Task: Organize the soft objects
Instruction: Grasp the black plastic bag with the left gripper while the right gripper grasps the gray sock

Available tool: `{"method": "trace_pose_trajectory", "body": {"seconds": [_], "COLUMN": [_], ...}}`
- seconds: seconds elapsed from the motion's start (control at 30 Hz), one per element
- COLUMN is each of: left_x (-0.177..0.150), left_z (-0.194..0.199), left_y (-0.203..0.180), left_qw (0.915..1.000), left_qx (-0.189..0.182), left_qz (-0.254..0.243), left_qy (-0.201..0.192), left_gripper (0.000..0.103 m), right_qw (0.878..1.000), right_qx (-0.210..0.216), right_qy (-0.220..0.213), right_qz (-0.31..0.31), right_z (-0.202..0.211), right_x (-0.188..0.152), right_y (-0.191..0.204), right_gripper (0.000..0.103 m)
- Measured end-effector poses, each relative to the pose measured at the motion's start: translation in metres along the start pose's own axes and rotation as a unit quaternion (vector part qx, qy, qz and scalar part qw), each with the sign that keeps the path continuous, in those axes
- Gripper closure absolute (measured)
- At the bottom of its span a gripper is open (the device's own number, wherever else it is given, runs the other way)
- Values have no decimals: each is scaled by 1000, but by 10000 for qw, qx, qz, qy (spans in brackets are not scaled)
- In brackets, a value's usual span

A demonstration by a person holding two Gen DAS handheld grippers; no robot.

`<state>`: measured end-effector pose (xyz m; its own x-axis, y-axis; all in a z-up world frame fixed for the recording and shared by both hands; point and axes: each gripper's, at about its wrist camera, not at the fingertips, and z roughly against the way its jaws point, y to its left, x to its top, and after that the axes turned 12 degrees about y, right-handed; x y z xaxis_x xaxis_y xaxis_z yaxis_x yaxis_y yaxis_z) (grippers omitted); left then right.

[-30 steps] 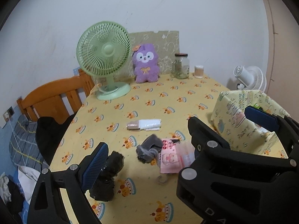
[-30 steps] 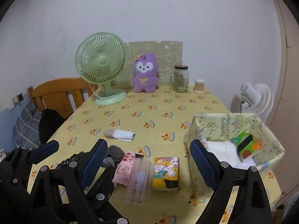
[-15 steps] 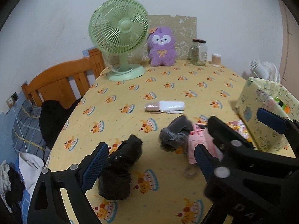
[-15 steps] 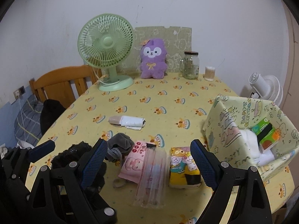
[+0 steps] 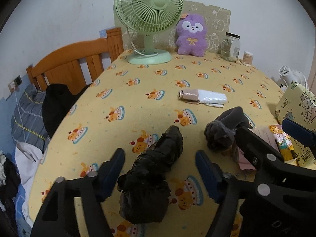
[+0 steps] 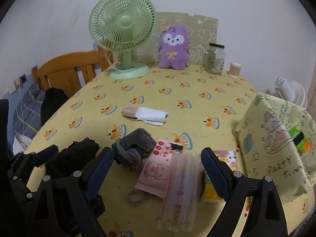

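A crumpled black soft bundle [image 5: 152, 169] lies near the table's front edge, between the blue pads of my open left gripper [image 5: 160, 171]; it also shows in the right wrist view [image 6: 73, 156]. A grey drawstring pouch [image 5: 225, 130] lies to its right, also in the right wrist view [image 6: 136, 146]. My right gripper [image 6: 157, 169] is open over a pink pouch [image 6: 158, 171] and a clear pink packet [image 6: 179, 197]. A yellow tissue pack [image 6: 225, 158] lies beside a patterned fabric box [image 6: 274, 142].
A green fan [image 6: 123, 35], a purple plush [image 6: 173, 47], a glass jar [image 6: 215, 59] and a cotton-swab tub [image 6: 234, 70] stand at the table's far edge. A rolled white and beige item [image 6: 146, 114] lies mid-table. A wooden chair [image 5: 75, 63] stands at the left.
Both grippers have moved forward and down toward the table. The black bundle now sits between the left gripper's pads. The pink pouches are nearer the right gripper.
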<state>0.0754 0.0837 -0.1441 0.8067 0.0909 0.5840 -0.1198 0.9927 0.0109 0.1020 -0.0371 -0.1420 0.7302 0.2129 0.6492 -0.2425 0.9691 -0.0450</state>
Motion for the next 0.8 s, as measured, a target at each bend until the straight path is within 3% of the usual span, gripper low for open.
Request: {"method": "trace_pose_trajectory", "body": {"seconds": [0.1,0.2,0.63,0.8], "left_x": [0,1,14,17], "left_z": [-7,-12,-17,-22], "left_y": [3,3,-4,-5], "left_qw": [9998,9996,9991,9989], "left_qx": [-123,-231,-398,-419], "left_qz": [19,-2,-50,-54], "left_qy": [125,189,121,189], "left_gripper": [58,66,70,70], "right_qw": [10000,9999,9997,9993], "right_qx": [-46,-55,4,139], "right_qy": [43,82,232,333], "right_qz": [70,105,90,90], "right_z": [-6,-10,-31,-38], "right_x": [1,3,20,23], "right_y": [5,8,14,15], "right_gripper": [11,11,12,23]}}
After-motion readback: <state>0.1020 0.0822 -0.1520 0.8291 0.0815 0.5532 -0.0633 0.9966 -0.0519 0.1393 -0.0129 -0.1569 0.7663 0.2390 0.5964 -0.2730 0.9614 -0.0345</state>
